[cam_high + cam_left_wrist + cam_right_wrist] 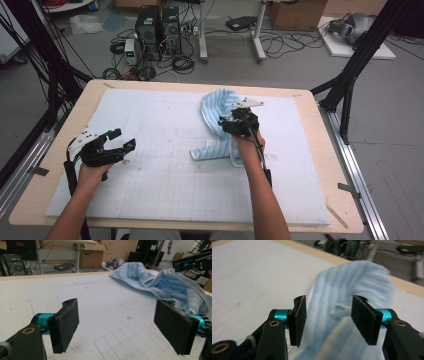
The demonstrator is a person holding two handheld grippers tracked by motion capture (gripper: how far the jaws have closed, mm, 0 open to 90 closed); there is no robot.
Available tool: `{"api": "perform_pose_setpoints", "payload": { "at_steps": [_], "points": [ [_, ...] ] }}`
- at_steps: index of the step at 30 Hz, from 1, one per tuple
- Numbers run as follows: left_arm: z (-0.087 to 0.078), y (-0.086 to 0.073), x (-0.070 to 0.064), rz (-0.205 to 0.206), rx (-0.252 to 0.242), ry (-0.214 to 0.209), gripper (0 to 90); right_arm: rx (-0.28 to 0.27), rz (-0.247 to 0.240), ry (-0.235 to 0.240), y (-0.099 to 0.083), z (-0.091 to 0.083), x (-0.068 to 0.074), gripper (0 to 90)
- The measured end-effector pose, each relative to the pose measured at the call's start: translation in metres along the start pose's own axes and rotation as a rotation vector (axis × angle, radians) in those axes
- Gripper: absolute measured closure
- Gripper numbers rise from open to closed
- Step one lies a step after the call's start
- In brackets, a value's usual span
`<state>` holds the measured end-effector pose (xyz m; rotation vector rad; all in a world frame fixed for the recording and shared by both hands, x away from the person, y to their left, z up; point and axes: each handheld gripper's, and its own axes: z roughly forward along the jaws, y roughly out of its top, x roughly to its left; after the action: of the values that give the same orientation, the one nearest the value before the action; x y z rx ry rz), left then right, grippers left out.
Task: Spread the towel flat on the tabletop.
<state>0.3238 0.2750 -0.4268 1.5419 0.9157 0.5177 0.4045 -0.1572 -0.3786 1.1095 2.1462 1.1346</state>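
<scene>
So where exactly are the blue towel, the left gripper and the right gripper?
towel (216, 106): high view, on the striped fold at its upper left.
left gripper (123, 139): high view, midway between its open fingertips.
right gripper (327, 315): right gripper view, midway between its open fingertips, over the towel.

A pale wooden tabletop carries a white gridded foam mat that stretches under both claws and well beyond them. Past the right claw, on the grey floor, stand two black computer towers amid tangled black cables. Farther right of them rise the white legs of a desk, with cardboard boxes behind. Black metal frame struts slant up on the right claw's outer side; others stand beyond the left claw.
</scene>
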Motion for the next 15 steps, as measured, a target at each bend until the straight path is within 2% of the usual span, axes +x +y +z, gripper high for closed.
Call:
{"api": "perform_pose_setpoints", "payload": {
  "at_steps": [2, 4, 6, 8, 9, 10, 11, 12, 14, 15],
  "points": [
    [0.001, 0.0, -0.001, 0.0, 0.0, -0.002, 20.5, 0.056, -0.025, 0.066, -0.007, 0.006, 0.007, 46.4],
    [0.001, 0.0, -0.002, 0.004, 0.005, -0.004, 20.5, 0.137, -0.068, 0.074, -0.015, 0.016, 0.015, 46.4],
    [0.001, -0.001, -0.002, 0.004, 0.006, -0.005, 20.5, 0.212, -0.086, 0.075, -0.022, 0.028, 0.019, 45.8],
    [0.001, -0.001, -0.002, 0.004, 0.006, -0.002, 20.5, 0.285, -0.102, 0.049, -0.03, 0.039, 0.022, 44.6],
    [0.001, -0.001, -0.001, 0.002, 0.006, -0.002, 20.5, 0.31, -0.094, 0.037, -0.033, 0.045, 0.022, 44.7],
    [0.001, -0.001, -0.001, -0.005, 0.002, -0.001, 20.5, 0.308, -0.062, 0.041, -0.036, 0.047, 0.021, 46.2],
    [0.001, -0.001, -0.001, -0.005, 0.001, 0.001, 20.5, 0.287, -0.024, 0.056, -0.037, 0.047, 0.019, 50.9],
    [0.001, -0.001, 0.0, -0.004, 0.002, 0.003, 20.5, 0.276, -0.008, 0.057, -0.039, 0.047, 0.018, 58.3],
    [0.001, -0.001, 0.0, -0.009, 0.001, 0.004, 20.5, 0.265, -0.003, 0.072, -0.039, 0.044, 0.019, 77.4],
    [0.001, -0.001, 0.0, -0.009, 0.001, 0.004, 20.5, 0.265, -0.003, 0.072, -0.039, 0.044, 0.019, 77.4]
  ]
}}
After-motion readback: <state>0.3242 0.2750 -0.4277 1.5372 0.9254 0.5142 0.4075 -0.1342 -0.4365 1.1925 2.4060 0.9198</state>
